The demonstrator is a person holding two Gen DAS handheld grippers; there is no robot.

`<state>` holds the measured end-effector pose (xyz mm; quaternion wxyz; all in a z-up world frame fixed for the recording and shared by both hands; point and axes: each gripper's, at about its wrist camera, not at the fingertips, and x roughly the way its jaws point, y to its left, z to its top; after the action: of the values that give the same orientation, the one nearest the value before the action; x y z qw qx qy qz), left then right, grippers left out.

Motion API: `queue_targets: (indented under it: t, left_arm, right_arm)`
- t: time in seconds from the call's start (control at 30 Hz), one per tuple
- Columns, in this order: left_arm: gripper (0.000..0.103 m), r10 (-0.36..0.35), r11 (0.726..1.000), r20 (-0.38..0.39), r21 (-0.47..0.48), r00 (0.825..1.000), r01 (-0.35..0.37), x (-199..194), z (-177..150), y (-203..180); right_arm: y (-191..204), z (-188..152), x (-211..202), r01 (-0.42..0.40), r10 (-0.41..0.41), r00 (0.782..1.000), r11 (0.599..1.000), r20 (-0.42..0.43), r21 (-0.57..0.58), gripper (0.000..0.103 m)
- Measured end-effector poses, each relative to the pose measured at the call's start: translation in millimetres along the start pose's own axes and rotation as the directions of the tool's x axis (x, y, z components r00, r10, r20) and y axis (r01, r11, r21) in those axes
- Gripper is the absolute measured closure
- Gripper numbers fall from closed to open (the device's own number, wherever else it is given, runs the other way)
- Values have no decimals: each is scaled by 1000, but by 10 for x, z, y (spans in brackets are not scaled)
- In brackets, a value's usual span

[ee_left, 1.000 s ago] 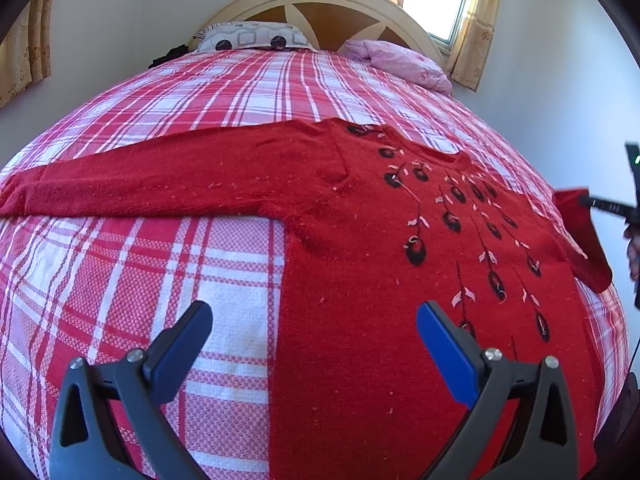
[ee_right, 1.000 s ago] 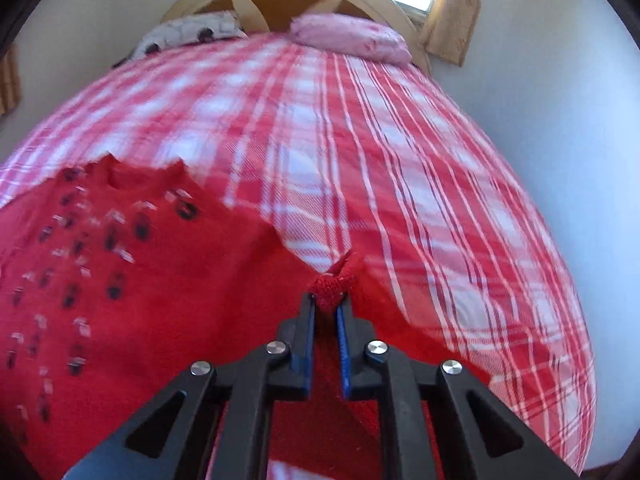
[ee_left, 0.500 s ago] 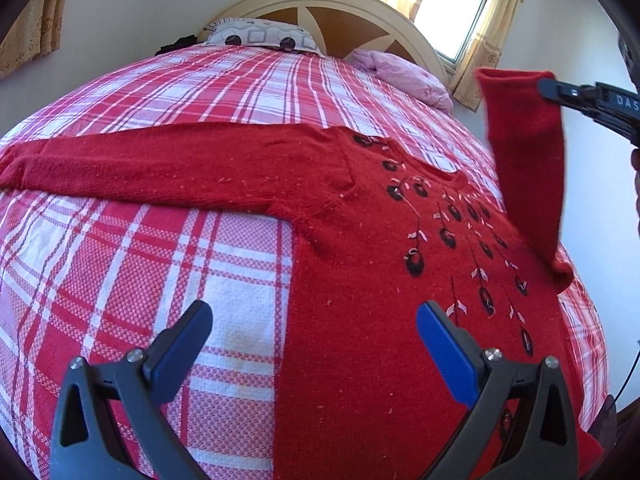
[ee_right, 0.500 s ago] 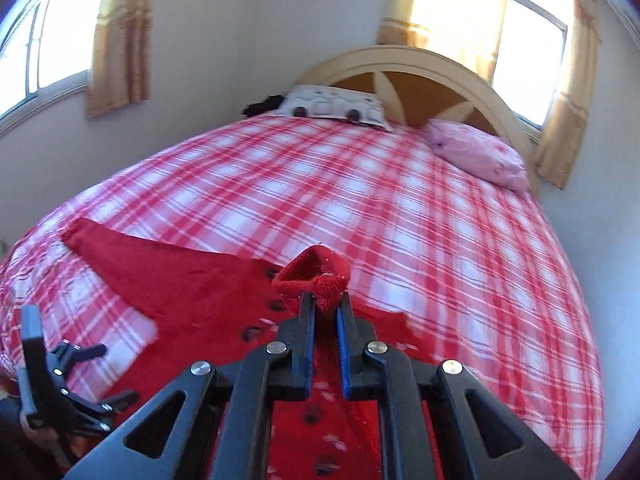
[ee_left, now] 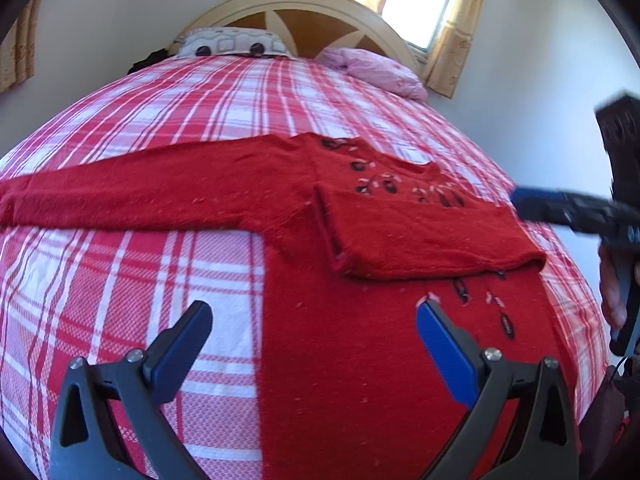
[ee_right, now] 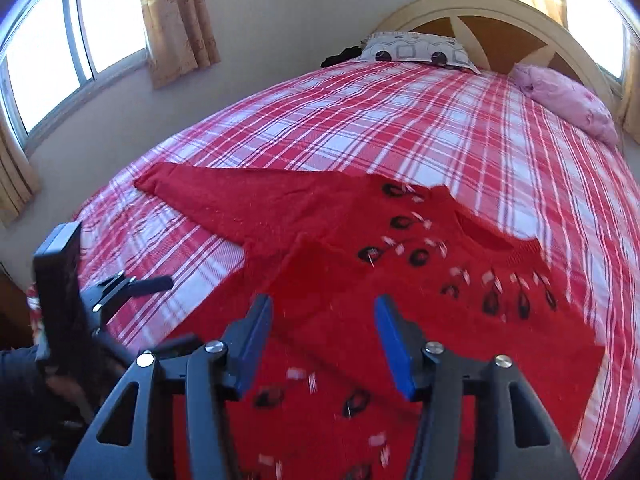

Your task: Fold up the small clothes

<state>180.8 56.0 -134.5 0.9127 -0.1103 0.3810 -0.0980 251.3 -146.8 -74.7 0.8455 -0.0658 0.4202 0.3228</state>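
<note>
Released from the right gripper (ee_right: 320,344), whose jaws have just been opening and stand empty, the sleeve (ee_left: 420,236) lies folded across the red sweater (ee_left: 360,360) at frame centre. Left gripper (ee_left: 314,344) is spread, empty, at bottom.

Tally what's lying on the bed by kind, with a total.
Red knitted sweater with dark bead pattern, one sleeve folded across its chest: 1
Pillows: 2, a white patterned pillow and a pink pillow
Dark bundle of cloth beside the white pillow, too small to identify: 1
Total: 4
</note>
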Motion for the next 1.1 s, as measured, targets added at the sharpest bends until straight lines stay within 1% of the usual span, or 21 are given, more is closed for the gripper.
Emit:
queue_targets:
  t: [0.1, 0.2, 0.27, 0.3, 0.37, 0.4, 0.43, 0.47, 0.5, 0.53, 0.57, 0.67, 0.7, 0.73, 0.8, 0.83, 0.87, 0.93, 1.03, 1.1]
  left_arm:
    - [0, -23, 1000, -12, 20, 1000, 24, 63, 164, -105]
    - [5, -17, 999, -34, 48, 999, 19, 198, 314, -212]
    - [13, 0, 997, -73, 72, 997, 6, 387, 429, -294]
    - [21, 6, 997, -98, 75, 995, 2, 481, 462, -321]
    - [27, 9, 997, -164, 72, 986, 3, 700, 524, -343]
    - [37, 20, 998, -187, 69, 982, -7, 779, 525, -340]
    - [44, 31, 998, -214, 65, 976, -17, 866, 526, -338]
    - [45, 43, 997, -244, 67, 969, -28, 952, 519, -336]
    - [45, 56, 996, -243, 78, 969, -38, 974, 516, -353]
    - [45, 62, 995, -230, 90, 971, -43, 964, 506, -380]
    - [45, 68, 994, -234, 99, 970, -45, 963, 505, -392]
    - [46, 63, 996, -237, 75, 969, -46, 933, 496, -350]
    - [52, 59, 997, -233, 70, 971, -44, 916, 490, -334]
    - [72, 58, 997, -232, 71, 971, -43, 914, 500, -325]
    - [93, 32, 998, -240, 65, 970, -17, 879, 503, -294]
    - [95, 13, 998, -237, 56, 971, 1, 878, 536, -297]
    - [95, 5, 998, -225, 59, 974, 9, 841, 552, -289]
    - [96, 8, 998, -194, 64, 981, 5, 801, 629, -317]
    - [96, -21, 999, -130, 31, 991, 25, 631, 795, -244]
    - [96, -24, 1000, -91, 12, 996, 25, 527, 895, -168]
  right_arm:
    - [-114, -418, -403, 3, -4, 1000, 998, 18, 61, 49]
    - [-189, -881, -769, 43, -50, 997, 991, 52, 126, 48]
    - [-212, -1132, -922, 51, -64, 995, 987, 75, 155, 45]
    - [-215, -1281, -999, 54, -70, 993, 985, 91, 167, 45]
    - [-202, -1504, -1075, 56, -78, 990, 981, 116, 183, 44]
    - [-217, -1587, -1100, 54, -79, 989, 980, 125, 191, 44]
    - [-214, -1675, -1117, 50, -78, 988, 979, 137, 197, 44]
    - [-235, -1749, -1137, 41, -72, 986, 978, 148, 203, 44]
    - [-241, -1811, -1149, 28, -63, 985, 977, 160, 210, 44]
    - [-259, -1855, -1149, 15, -54, 984, 975, 171, 224, 44]
    - [-281, -1889, -1142, 0, -45, 982, 971, 182, 239, 44]
    - [-349, -1935, -1096, -21, -35, 980, 961, 195, 275, 44]
    - [-343, -1945, -1095, -22, -37, 979, 958, 200, 285, 44]
    - [-362, -1948, -1086, -30, -34, 977, 954, 209, 298, 44]
    - [-387, -1953, -1078, -46, -28, 974, 947, 226, 319, 44]
    - [-395, -1949, -1075, -51, -29, 972, 944, 233, 327, 44]
    - [-399, -1945, -1072, -52, -30, 971, 942, 238, 331, 44]
    - [-399, -1940, -1063, -50, -34, 970, 941, 241, 335, 44]
    - [-391, -1938, -1042, -43, -38, 972, 942, 234, 334, 44]
    - [-383, -1933, -1031, -41, -39, 972, 942, 232, 333, 44]
